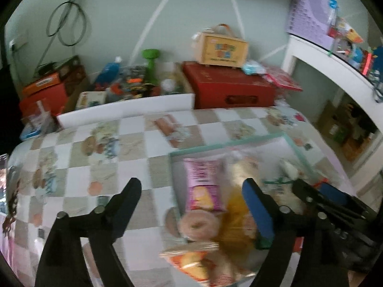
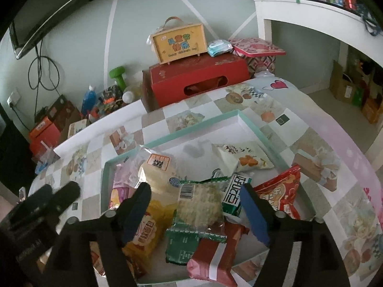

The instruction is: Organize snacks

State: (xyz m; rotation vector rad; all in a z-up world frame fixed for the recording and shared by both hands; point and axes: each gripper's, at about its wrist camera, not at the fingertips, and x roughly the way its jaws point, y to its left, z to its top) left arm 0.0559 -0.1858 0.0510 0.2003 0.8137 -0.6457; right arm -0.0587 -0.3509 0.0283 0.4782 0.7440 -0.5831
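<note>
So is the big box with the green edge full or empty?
Partly full. The shallow white box with the mint-green rim holds a heap of snack packets at its near end, while its far corner shows bare white floor.

Snacks are all piled in the shallow white tray [image 2: 253, 129] with a mint rim: a green packet [image 2: 198, 205] lies flat on top at the tray's near end, red bag [image 2: 280, 196] against its right wall, white cookie pack [image 2: 244, 157] farther back (far end's bare).
</note>
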